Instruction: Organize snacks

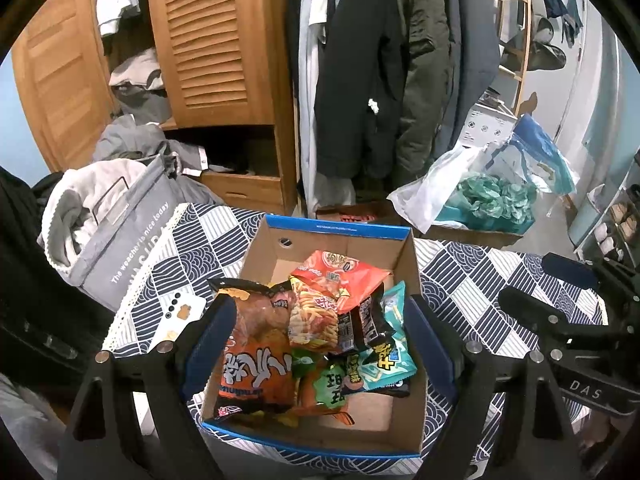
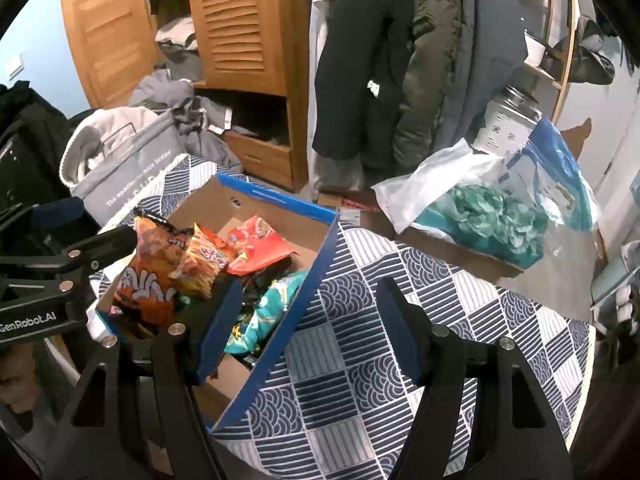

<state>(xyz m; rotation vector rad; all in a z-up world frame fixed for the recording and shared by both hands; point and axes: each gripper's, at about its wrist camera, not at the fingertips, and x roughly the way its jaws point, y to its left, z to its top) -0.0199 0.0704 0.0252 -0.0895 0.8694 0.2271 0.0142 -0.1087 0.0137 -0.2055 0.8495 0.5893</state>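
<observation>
A blue-rimmed cardboard box [image 1: 340, 232] stands on a patterned round table [image 1: 480, 280] and holds several snack bags. An orange and black bag [image 1: 252, 360] lies at the left, a red noodle-snack bag [image 1: 332, 280] in the middle, a teal bag [image 1: 384, 356] at the right, a green bag [image 1: 328, 384] low. My left gripper [image 1: 320, 344] is open and empty, its fingers straddling the box from above. My right gripper [image 2: 308, 320] is open and empty over the box's right wall [image 2: 304, 292]. The snacks [image 2: 200, 264] also show in the right wrist view.
A grey laundry basket [image 1: 120, 240] with clothes stands left of the table, a white phone [image 1: 180, 316] by the box. A plastic bag with teal stuff [image 1: 492, 196] sits behind. A wooden wardrobe [image 1: 216, 52] and hanging coats [image 1: 380, 60] fill the back.
</observation>
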